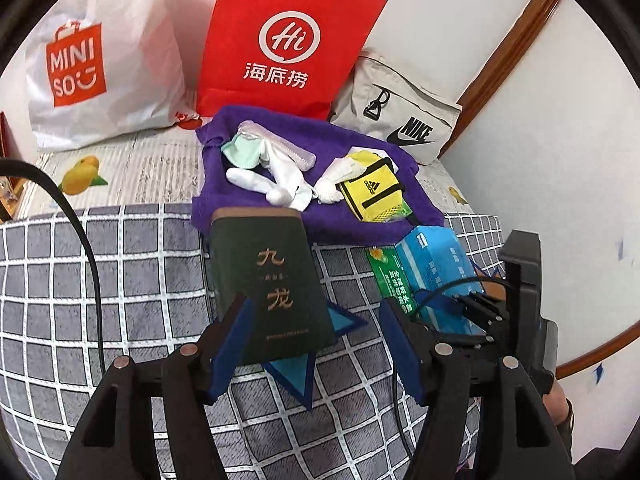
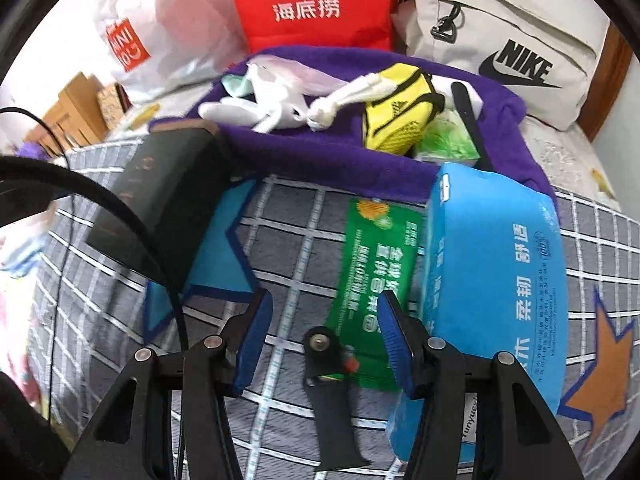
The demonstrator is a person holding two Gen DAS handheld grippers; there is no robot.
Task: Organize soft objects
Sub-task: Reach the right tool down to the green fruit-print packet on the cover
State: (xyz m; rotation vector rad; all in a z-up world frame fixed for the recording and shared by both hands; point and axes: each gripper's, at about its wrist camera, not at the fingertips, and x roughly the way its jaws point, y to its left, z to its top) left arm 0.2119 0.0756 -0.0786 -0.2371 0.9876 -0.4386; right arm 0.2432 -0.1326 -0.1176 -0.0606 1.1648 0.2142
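Note:
A purple towel [image 1: 360, 224] lies spread on the bed with white socks [image 1: 280, 184], a mint sock [image 1: 240, 152] and a yellow Adidas pouch [image 1: 372, 188] on it. In front of it a dark green box [image 1: 272, 280] stands upright on the checked blanket [image 1: 120, 280]. My left gripper [image 1: 314, 320] is open; its left finger overlaps the box's lower corner and the right finger stands well clear. My right gripper [image 2: 325, 312] is open above a green pack [image 2: 376, 256] and a black handled tool [image 2: 328, 392], beside a blue tissue pack [image 2: 496, 248].
A white Miniso bag [image 1: 104, 60], a red Haidilao bag [image 1: 288, 40] and a grey Nike bag [image 1: 400, 116] lean against the wall behind the towel. A green tissue packet [image 2: 444, 144] sits by the pouch. A black cable [image 1: 84, 240] hangs at the left.

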